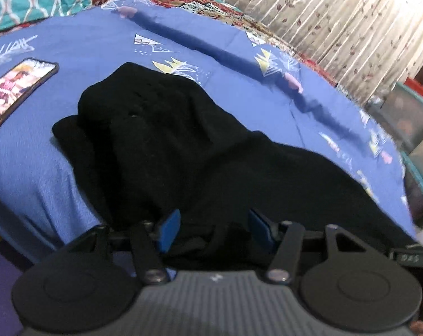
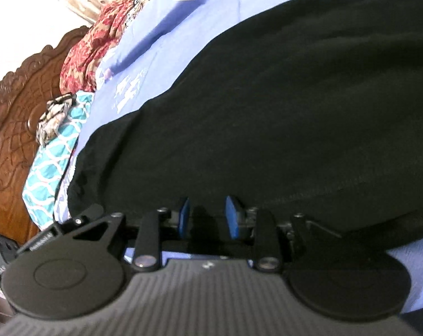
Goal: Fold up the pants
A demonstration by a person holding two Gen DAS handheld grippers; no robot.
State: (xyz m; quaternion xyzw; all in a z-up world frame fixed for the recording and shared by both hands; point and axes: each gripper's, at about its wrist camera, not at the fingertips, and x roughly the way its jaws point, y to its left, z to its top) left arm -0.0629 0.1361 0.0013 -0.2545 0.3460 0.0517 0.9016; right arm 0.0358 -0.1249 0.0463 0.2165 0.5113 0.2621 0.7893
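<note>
Black pants (image 1: 166,145) lie on a blue bedsheet (image 1: 85,56), bunched into a raised heap at the far end. My left gripper (image 1: 213,228) is open at the near edge of the pants, with black cloth between its blue pads (image 1: 169,229). In the right wrist view the pants (image 2: 281,106) fill most of the frame. My right gripper (image 2: 207,215) is open at the near hem, its blue pads (image 2: 232,218) standing apart with cloth between them. Whether the pads touch the cloth is unclear.
A phone (image 1: 14,89) with a lit screen lies on the sheet at the left. A teal patterned pillow (image 2: 54,156), red patterned fabric (image 2: 91,53) and a carved wooden headboard (image 2: 13,128) border the bed. A curtain (image 1: 337,14) hangs behind.
</note>
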